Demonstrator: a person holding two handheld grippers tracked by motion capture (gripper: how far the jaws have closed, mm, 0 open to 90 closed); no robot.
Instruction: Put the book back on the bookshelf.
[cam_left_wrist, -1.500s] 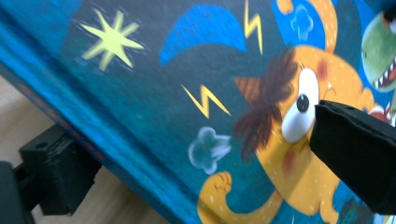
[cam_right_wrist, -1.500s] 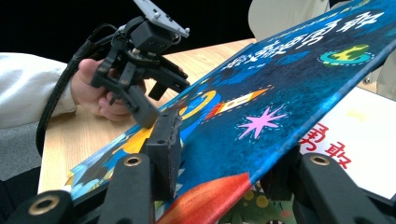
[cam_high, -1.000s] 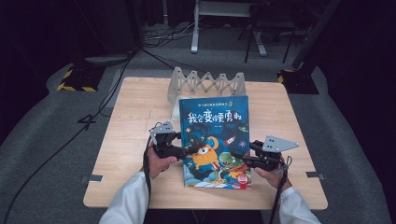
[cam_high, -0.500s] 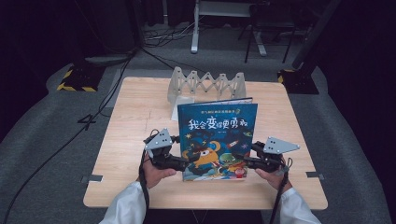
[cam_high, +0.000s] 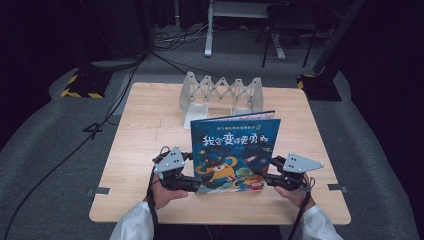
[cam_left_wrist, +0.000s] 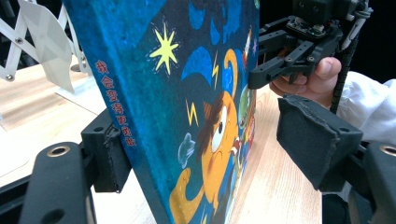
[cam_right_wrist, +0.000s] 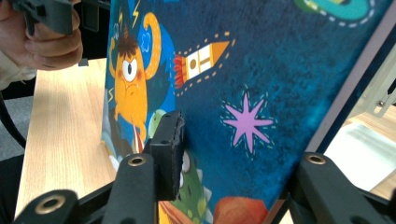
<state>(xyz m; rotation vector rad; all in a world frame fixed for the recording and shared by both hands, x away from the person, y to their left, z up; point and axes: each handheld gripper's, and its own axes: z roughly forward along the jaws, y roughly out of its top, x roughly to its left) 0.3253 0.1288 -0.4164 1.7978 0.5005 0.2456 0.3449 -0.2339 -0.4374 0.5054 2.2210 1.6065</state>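
A blue picture book (cam_high: 234, 150) with an orange monster on its cover stands nearly upright on its lower edge near the table's front. My right gripper (cam_high: 264, 180) is shut on its lower right corner; in the right gripper view one pad (cam_right_wrist: 168, 154) presses the cover (cam_right_wrist: 257, 70) and the other jaw sits behind the edge. My left gripper (cam_high: 195, 186) straddles the spine side, open. In the left gripper view one pad (cam_left_wrist: 108, 154) touches the back near the spine, and the other pad (cam_left_wrist: 317, 135) stands clear of the cover (cam_left_wrist: 187, 93).
A pale folding accordion rack (cam_high: 222, 92) stands at the back of the wooden table (cam_high: 150, 125), just behind the book. Cables trail from both grippers toward the person. Dark floor, stands and cables surround the table.
The book has been tipped up from lying on the table to nearly upright. Both grippers have shifted down and toward the person, to its bottom corners.
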